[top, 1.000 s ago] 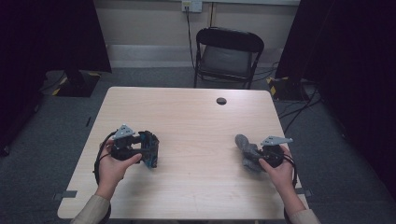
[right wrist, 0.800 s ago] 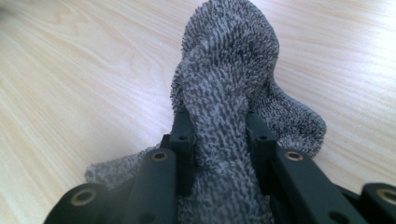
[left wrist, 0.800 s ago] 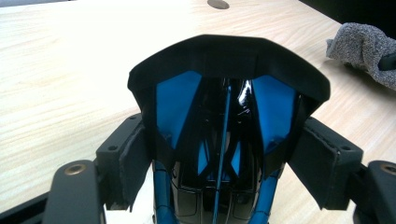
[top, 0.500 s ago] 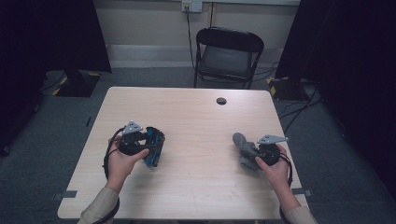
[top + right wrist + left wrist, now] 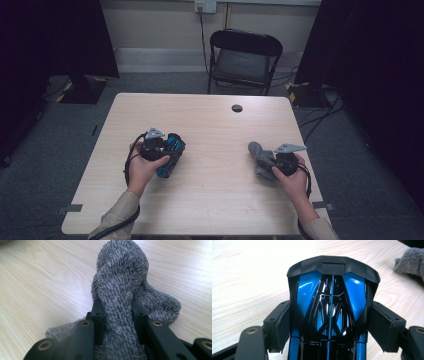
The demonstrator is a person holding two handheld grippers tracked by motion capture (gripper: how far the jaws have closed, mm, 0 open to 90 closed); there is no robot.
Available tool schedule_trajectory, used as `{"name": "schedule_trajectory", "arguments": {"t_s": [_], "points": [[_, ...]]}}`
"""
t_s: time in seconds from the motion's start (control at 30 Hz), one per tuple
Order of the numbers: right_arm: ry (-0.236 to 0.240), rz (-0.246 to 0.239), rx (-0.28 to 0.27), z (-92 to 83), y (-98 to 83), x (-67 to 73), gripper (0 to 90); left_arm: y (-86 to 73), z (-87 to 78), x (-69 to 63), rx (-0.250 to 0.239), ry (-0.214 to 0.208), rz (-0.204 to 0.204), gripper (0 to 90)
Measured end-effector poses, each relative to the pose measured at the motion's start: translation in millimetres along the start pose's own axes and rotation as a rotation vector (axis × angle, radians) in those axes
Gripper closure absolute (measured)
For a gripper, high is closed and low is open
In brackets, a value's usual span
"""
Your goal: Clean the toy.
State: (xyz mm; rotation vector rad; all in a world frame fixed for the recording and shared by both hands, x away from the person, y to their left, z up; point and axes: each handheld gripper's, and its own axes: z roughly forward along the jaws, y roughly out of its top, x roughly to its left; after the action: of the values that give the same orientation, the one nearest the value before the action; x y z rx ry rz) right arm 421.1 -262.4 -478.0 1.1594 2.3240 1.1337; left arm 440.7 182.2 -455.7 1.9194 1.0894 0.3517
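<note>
A glossy blue and black moulded object point(image 5: 173, 148) lies low over the table's left half, and my left gripper point(image 5: 169, 154) is shut on it. In the left gripper view the pads point(image 5: 280, 323) press both flanks of the object point(image 5: 329, 295), whose black rim points away from me. On the right half, my right gripper point(image 5: 266, 161) is shut on a grey terry cloth point(image 5: 257, 151). The right gripper view shows a fold of the cloth point(image 5: 121, 277) pinched between the narrow jaws at my gripper point(image 5: 117, 312), the rest bunched on the wood. The cloth's edge point(image 5: 412, 260) shows far off in the left gripper view.
The light wooden table point(image 5: 210, 200) has a small round black grommet point(image 5: 237, 108) near its far edge. A black folding chair point(image 5: 245, 55) stands behind the table. Cables run on the grey floor at the right, and dark curtains hang at both sides.
My left hand has moved right toward the table's middle and a little lower, carrying the blue and black object. The right hand and the cloth have stayed almost still.
</note>
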Motion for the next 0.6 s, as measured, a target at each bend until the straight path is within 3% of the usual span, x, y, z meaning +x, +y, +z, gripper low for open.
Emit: {"name": "schedule_trajectory", "arguments": {"t_s": [0.17, 0.6], "points": [[-0.012, -0.004, 0.003, 3.1, 0.9, -0.2, 70.3, -1.0, 10.0, -2.1, 0.021, 0.006, 0.014, 25.4], [-0.026, 0.003, 0.010, 14.2, 2.6, -1.6, 68.4, -3.6, 31.0, -0.4, 0.066, 0.043, 0.008, 25.3]]}}
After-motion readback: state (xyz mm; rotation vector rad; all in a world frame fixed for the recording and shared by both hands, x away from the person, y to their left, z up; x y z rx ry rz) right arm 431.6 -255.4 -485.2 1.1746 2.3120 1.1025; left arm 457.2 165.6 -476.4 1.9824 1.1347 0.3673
